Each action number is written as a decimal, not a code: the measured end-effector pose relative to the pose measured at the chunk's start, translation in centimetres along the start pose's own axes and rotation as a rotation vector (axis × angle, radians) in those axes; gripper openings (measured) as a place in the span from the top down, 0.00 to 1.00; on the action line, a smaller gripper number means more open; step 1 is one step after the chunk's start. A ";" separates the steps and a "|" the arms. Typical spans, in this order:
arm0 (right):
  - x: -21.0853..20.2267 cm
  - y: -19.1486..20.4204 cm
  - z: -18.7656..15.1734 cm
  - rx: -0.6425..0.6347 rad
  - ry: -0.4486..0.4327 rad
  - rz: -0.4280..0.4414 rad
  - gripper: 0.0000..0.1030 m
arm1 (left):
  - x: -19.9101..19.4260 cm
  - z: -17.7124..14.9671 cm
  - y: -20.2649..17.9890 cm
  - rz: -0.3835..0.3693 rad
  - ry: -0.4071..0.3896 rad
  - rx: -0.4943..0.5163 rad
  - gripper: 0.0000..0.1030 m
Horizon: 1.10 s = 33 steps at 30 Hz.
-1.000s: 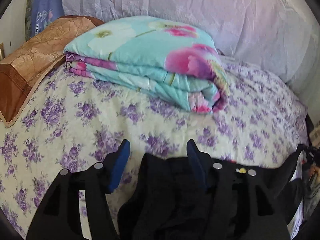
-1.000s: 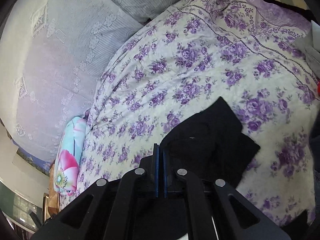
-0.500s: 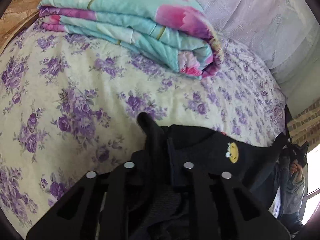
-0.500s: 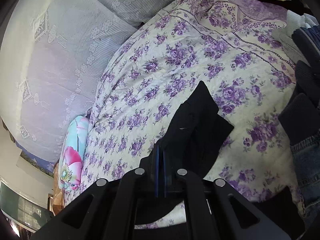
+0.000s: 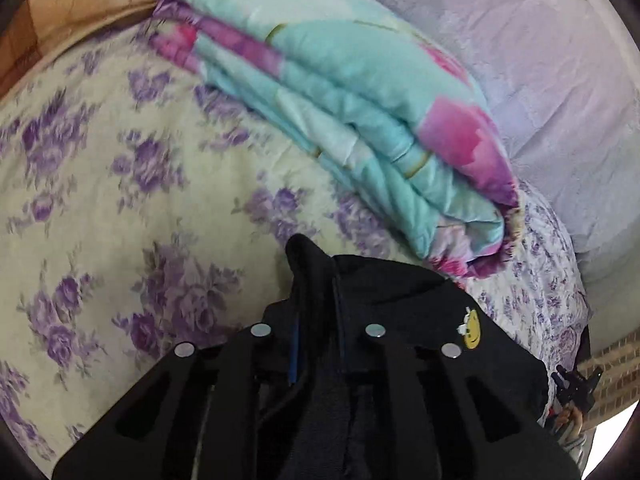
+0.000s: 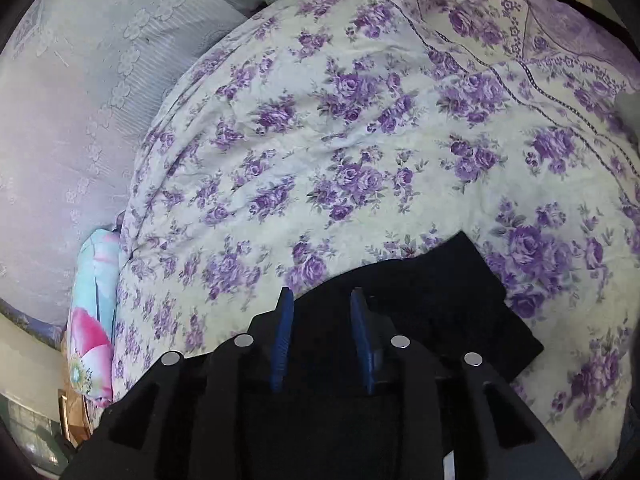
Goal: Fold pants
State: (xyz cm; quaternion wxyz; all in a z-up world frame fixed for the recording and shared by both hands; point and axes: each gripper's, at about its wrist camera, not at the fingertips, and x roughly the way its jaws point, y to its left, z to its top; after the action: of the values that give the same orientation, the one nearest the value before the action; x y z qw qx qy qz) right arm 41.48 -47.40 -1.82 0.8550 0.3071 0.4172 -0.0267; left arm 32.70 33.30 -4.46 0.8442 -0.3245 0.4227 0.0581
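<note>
Left wrist view: the left gripper is clamped on a bunched ridge of the black pants, with cloth rising between its narrow jaws. A small yellow smiley badge sits on the fabric to the right. The pants lie on the bedspread (cream, printed with purple roses). Just beyond them rests a folded turquoise and pink quilt. A brown pillow lies at upper left, and a pale lilac embroidered drape backs the bed. A brick wall shows at lower right.

Right wrist view: the right gripper has its jaws opening; its blue pads stand apart above the pants with no cloth pressed between them. The pants lie flat on the bedspread. The quilt is at far left, against the drape.
</note>
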 end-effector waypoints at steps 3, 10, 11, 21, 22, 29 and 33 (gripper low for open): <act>-1.7 -0.6 -0.9 -0.013 -0.008 0.072 0.68 | -2.4 -0.6 -0.1 0.011 -0.049 0.042 0.59; -10.7 -4.1 -4.9 -0.009 -0.099 0.108 0.56 | -10.2 -3.6 1.6 0.000 -0.121 0.042 0.33; -11.9 -4.7 -5.8 -0.009 -0.104 0.108 0.54 | -11.0 -4.4 1.9 -0.001 -0.117 0.035 0.33; -20.6 -12.9 -18.3 0.098 -0.057 0.071 0.43 | -15.0 -16.1 8.0 -0.044 0.000 -0.071 0.28; -20.9 -13.6 -19.6 0.121 -0.047 0.075 0.43 | -15.2 -16.9 8.3 -0.053 0.002 -0.078 0.28; -20.6 -15.7 -25.0 0.165 -0.044 0.082 0.41 | -16.2 -19.5 7.3 -0.086 -0.001 -0.065 0.17; -19.9 -15.0 -24.6 0.174 -0.057 0.100 0.31 | -15.5 -19.9 6.2 -0.097 0.002 -0.074 0.09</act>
State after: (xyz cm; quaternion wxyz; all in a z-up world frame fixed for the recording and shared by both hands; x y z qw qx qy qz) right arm 6.89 -50.27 -6.18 0.8369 0.3998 0.3728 -0.0291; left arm 7.09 28.99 -4.52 0.8330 -0.3756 0.4049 0.0323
